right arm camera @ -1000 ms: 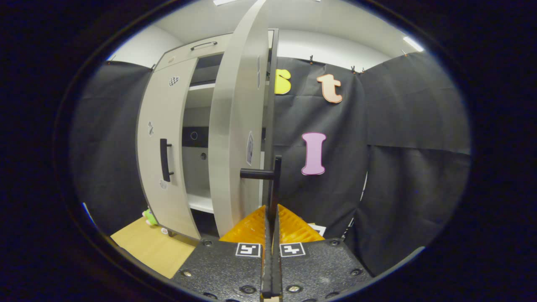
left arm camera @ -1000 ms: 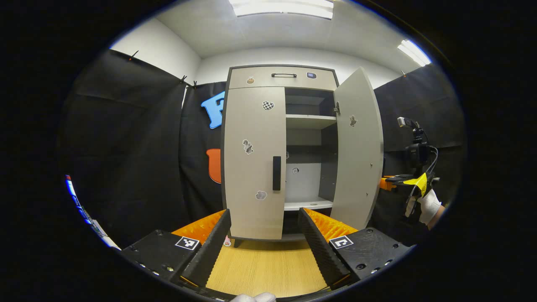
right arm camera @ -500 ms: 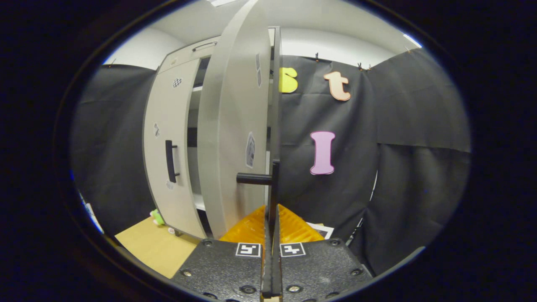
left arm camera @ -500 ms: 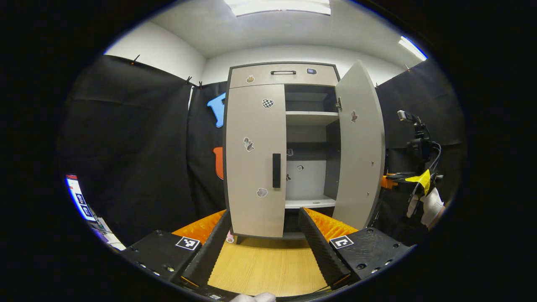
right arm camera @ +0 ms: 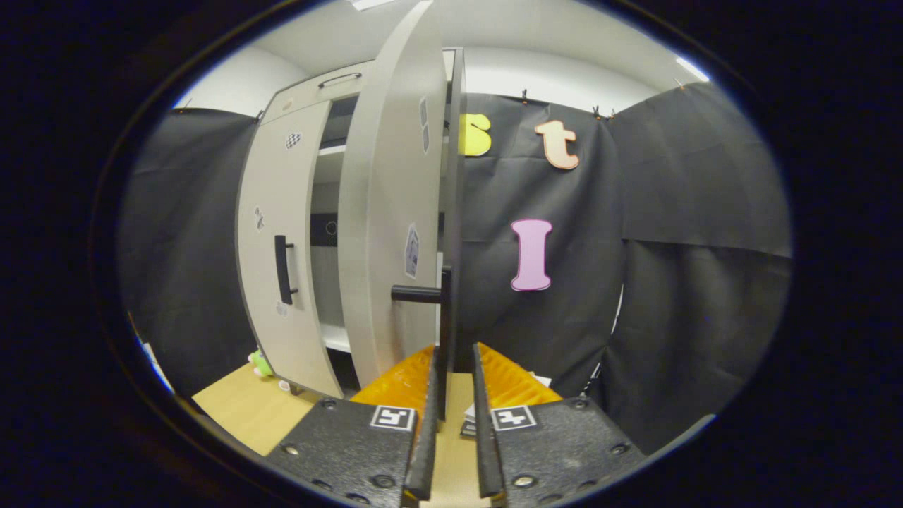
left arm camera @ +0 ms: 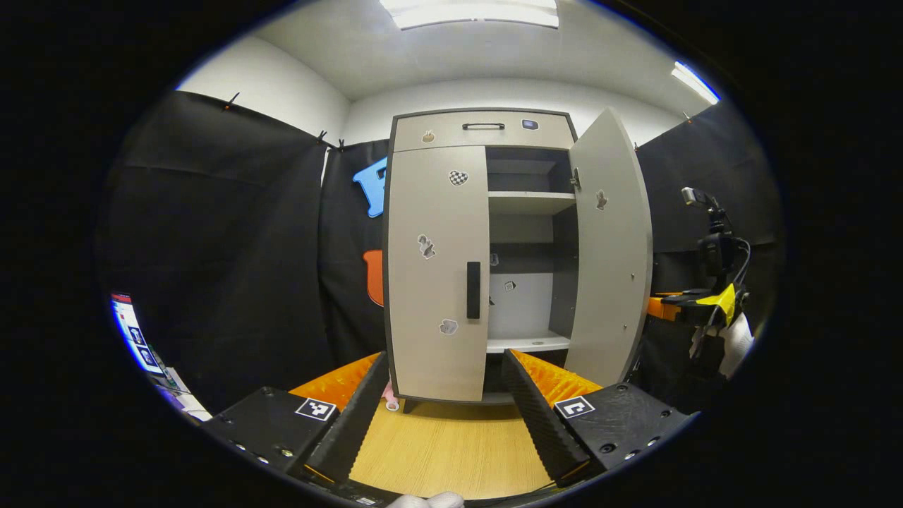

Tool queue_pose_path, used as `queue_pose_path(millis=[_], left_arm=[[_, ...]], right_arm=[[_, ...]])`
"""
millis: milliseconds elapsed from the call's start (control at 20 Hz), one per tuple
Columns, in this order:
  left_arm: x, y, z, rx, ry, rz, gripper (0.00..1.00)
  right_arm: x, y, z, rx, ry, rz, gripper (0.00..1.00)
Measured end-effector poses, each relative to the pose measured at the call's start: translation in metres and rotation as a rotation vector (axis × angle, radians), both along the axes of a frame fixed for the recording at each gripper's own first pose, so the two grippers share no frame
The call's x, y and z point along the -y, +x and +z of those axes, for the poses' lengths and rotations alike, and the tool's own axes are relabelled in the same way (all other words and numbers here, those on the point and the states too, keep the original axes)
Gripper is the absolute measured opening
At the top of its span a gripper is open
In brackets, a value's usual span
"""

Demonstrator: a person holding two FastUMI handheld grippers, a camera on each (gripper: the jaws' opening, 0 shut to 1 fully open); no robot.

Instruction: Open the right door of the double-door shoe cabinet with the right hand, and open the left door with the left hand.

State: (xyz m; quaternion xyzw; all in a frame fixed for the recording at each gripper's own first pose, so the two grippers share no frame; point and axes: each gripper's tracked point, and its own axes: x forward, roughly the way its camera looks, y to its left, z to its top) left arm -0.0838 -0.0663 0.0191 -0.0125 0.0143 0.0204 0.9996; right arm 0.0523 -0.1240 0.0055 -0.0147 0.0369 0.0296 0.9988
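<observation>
The grey double-door shoe cabinet (left arm camera: 494, 134) stands straight ahead of my left gripper. Its left door (left arm camera: 434, 271) is closed, with a black vertical handle (left arm camera: 473, 290). The right door (left arm camera: 612, 247) stands swung wide, baring the shelves (left arm camera: 529, 202). My left gripper (left arm camera: 445, 358) hangs open well short of the cabinet, holding nothing. In the right gripper view the right door (right arm camera: 384, 233) is seen edge-on. Its black handle (right arm camera: 444, 310) runs down between the parted fingers of my right gripper (right arm camera: 455, 349), close to the left finger (right arm camera: 432, 395). The left door (right arm camera: 279, 233) shows beyond. A gloved hand (left arm camera: 734, 339) holds the right gripper (left arm camera: 677, 305).
A drawer (left arm camera: 483, 130) tops the cabinet. The wooden floor (left arm camera: 444, 451) spreads in front. Small toys lie by the cabinet's foot (right arm camera: 259, 363). A lit screen (left arm camera: 134, 335) sits low on the left. A camera on a stand (left arm camera: 716, 240) rises at the right, and black cloth walls surround everything.
My right gripper's fingers, pressed shut on the right door's handle before, have parted. The left gripper view has shifted slightly, with the cabinet sliding a little to the right.
</observation>
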Motion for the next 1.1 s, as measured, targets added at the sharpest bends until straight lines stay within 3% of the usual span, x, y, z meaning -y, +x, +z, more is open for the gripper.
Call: queue_pose_path(millis=[150,200,250,350,750,1100], left_arm=[[-0.006,0.002,0.001,0.003,0.002,-0.017,0.96],[-0.007,0.003,0.0,0.002,0.005,-0.023,0.96],[-0.01,0.004,0.0,0.004,0.008,-0.028,0.96],[-0.016,0.006,-0.001,0.001,0.009,-0.039,0.96],[-0.049,0.016,-0.012,-0.012,0.035,-0.053,0.96],[-0.07,0.039,-0.022,-0.015,0.031,-0.062,0.96]], right_arm=[[0.0,-0.024,0.013,0.023,-0.006,-0.015,0.65],[0.001,-0.031,0.018,0.034,-0.005,-0.03,0.7],[0.001,-0.037,0.022,0.046,-0.004,-0.043,0.84],[-0.008,-0.049,0.028,0.06,0.01,-0.055,0.96],[-0.09,-0.099,0.015,0.068,0.085,0.04,0.98],[-0.14,-0.119,0.006,0.07,0.094,0.078,0.98]])
